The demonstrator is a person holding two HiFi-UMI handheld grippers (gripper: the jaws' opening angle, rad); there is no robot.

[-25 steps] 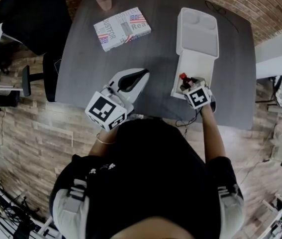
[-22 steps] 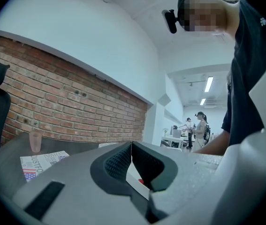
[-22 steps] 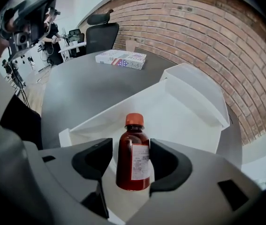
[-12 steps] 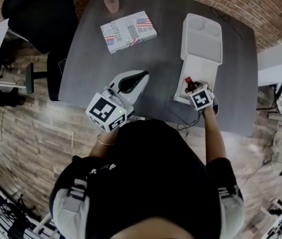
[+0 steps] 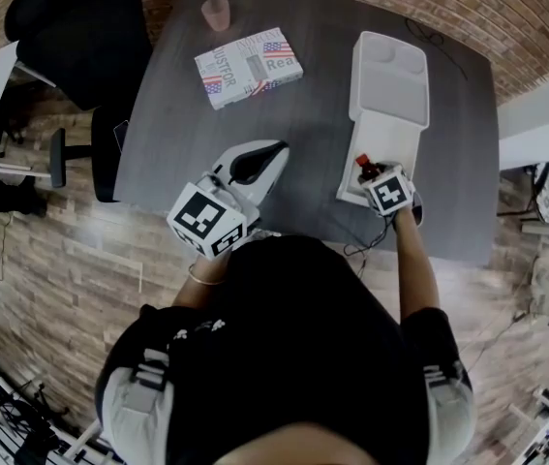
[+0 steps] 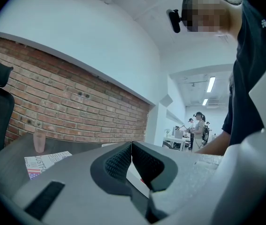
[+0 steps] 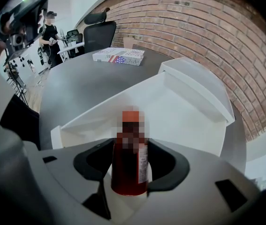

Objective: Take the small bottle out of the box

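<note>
The small bottle [image 5: 362, 168], dark red with a red cap, stands upright at the near end of the open white box [image 5: 390, 90]. My right gripper [image 5: 370, 175] reaches into that end. In the right gripper view the bottle [image 7: 129, 146] stands between the two black pads [image 7: 166, 165]; the jaws are closing and the pads touch its sides. My left gripper [image 5: 272, 150] hovers over the table's near left part, away from the box. Its pads [image 6: 119, 163] meet with nothing between them.
The box's hinged lid [image 5: 390, 61] lies open toward the far side of the dark grey table [image 5: 303, 114]. A printed book [image 5: 248, 66] and a pink cup [image 5: 216, 13] sit at the far left. A black chair [image 5: 71, 32] stands off the table's left corner.
My right gripper has edged forward around the bottle and its jaws have narrowed onto it. The left gripper has stayed where it was.
</note>
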